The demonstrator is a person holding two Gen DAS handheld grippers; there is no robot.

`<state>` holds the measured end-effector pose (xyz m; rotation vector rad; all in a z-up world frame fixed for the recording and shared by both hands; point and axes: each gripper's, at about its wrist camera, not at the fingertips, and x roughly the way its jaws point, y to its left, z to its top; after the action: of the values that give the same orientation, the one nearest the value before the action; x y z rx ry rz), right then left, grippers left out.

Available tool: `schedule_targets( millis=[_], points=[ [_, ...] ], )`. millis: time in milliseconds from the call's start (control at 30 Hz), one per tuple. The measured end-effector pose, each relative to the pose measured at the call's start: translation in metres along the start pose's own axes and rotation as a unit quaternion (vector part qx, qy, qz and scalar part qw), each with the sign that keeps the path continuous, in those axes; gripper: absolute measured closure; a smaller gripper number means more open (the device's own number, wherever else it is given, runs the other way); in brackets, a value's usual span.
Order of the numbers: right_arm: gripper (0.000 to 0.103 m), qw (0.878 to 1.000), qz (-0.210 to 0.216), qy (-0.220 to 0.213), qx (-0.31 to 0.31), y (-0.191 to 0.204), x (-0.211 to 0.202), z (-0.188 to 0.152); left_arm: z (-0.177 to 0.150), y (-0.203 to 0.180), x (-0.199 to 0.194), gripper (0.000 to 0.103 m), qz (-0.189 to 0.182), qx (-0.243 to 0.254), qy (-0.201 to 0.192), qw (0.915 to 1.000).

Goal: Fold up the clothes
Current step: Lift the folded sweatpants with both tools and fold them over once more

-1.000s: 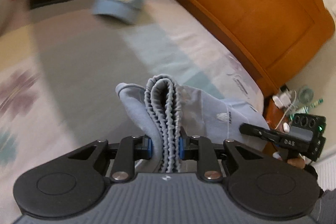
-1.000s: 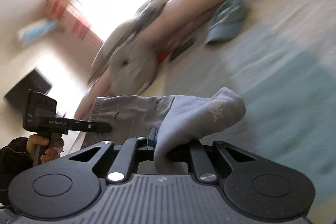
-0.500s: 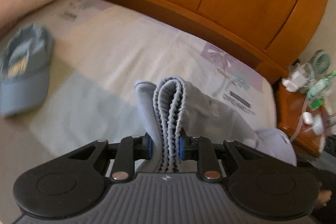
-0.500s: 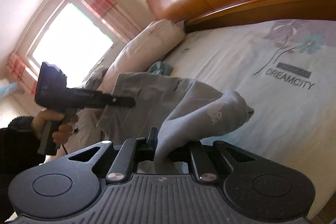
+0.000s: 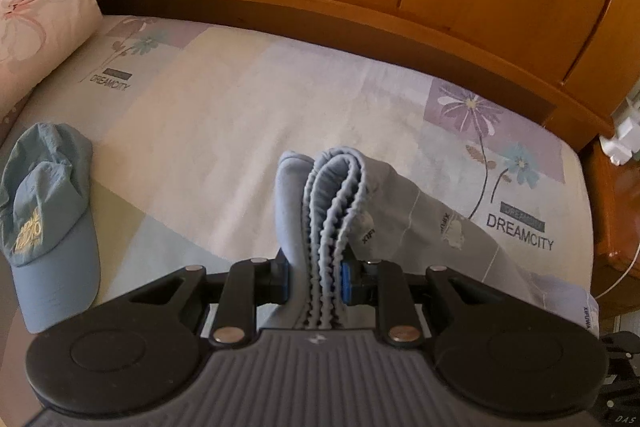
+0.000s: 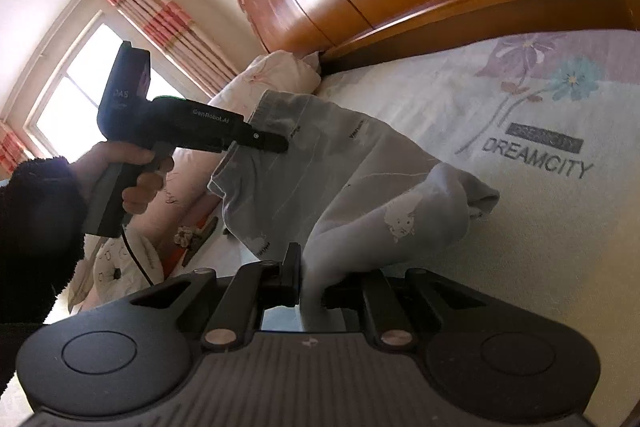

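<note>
folding is judged to be partly done: the pale blue-grey printed cotton garment point(image 5: 448, 223) is already doubled, since 2 layers of ribbed elastic waistband point(image 5: 334, 211) are seen bunched together between the jaws of the left gripper point(image 5: 314, 277), which is clamped narrowly on that band. in the right wrist view the other end of the same garment point(image 6: 360, 179) is pinched in the right gripper point(image 6: 312, 291), closed almost fully on a twisted fold of the cloth. the garment is held up in the air between the 2 claws, beyond the right claw and off to the right of the left one, above the cream floral bedsheet point(image 5: 224, 115) printed with "dreamcity". what is left, as far as can be judged, is for the piece to be laid down, smoothed and folded again.

whether the garment is a pair of shorts or trousers cannot be told, because its lower part is cut off behind the claw bodies. the pads of the right claw are hidden by cloth. ahead and to the left of the left claw, a light blue fabric baseball cap point(image 5: 48, 223) is seen lying on the sheet, unfolded.
</note>
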<state>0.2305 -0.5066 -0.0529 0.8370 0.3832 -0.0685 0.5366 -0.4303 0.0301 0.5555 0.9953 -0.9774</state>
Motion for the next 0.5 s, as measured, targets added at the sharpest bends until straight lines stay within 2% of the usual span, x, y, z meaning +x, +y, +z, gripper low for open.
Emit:
schedule_targets(
  millis=[200,233,267,300,367,433,500],
  points=[
    [0.091,1.0,-0.008,0.004,0.009,-0.005,-0.003,-0.005,0.002,0.001,0.014,0.082,0.015,-0.001,0.007,0.9999],
    [0.091,1.0,-0.009,0.005,0.009,-0.005,-0.003,-0.005,0.001,0.003,0.016,0.08,0.017,-0.002,0.007,0.9998],
    [0.091,1.0,-0.01,0.005,0.01,-0.006,-0.003,-0.006,0.001,0.004,0.016,0.074,0.021,-0.005,0.004,0.9998],
    [0.091,1.0,-0.011,0.006,0.01,-0.006,-0.003,-0.007,0.002,0.007,0.015,0.074,0.026,-0.01,-0.002,0.9996],
    [0.091,1.0,-0.012,0.007,0.01,-0.007,-0.004,-0.008,0.004,0.013,0.012,0.066,0.044,-0.025,-0.017,0.9986],
    [0.092,1.0,-0.014,0.008,0.011,-0.007,-0.005,-0.01,0.007,0.017,0.003,0.069,0.076,-0.04,-0.042,0.9955],
    [0.091,1.0,-0.015,0.008,0.011,-0.007,-0.006,-0.011,0.0,0.015,-0.006,0.069,0.043,-0.055,-0.063,0.9956]
  ],
)
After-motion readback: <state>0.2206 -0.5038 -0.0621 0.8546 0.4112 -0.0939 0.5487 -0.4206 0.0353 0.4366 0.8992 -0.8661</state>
